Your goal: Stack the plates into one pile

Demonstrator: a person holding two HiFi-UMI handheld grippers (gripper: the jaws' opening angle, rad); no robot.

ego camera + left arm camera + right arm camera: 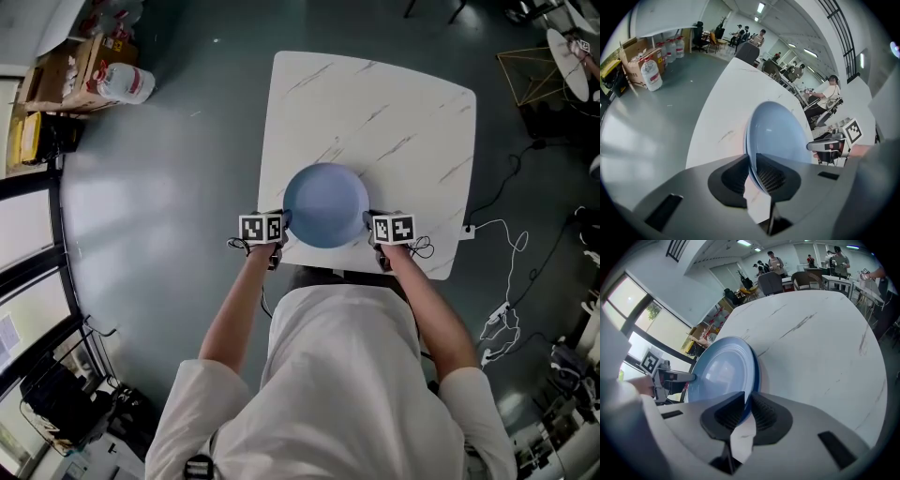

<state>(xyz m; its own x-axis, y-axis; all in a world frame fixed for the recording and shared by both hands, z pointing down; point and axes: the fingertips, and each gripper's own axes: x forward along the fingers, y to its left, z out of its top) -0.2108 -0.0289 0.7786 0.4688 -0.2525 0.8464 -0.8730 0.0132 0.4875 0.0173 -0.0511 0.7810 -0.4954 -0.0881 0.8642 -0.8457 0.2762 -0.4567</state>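
A round blue plate (326, 204) is held level between both grippers over the near half of the white marble table (375, 103). My left gripper (284, 223) is shut on its left rim, which runs between the ribbed pads (771, 177) in the left gripper view. My right gripper (371, 225) is shut on the opposite rim, seen in the right gripper view between its pads (761, 412). Each gripper view shows the plate (780, 133) (724, 373) on edge, with the other gripper beyond it. Whether the plate touches the tabletop cannot be told.
Cardboard boxes and a water jug (122, 82) stand on the floor at the far left. White cables (506, 319) lie on the floor to the right, and a gold wire frame (539, 75) stands at the far right. A chair (771, 282) sits past the table's far edge.
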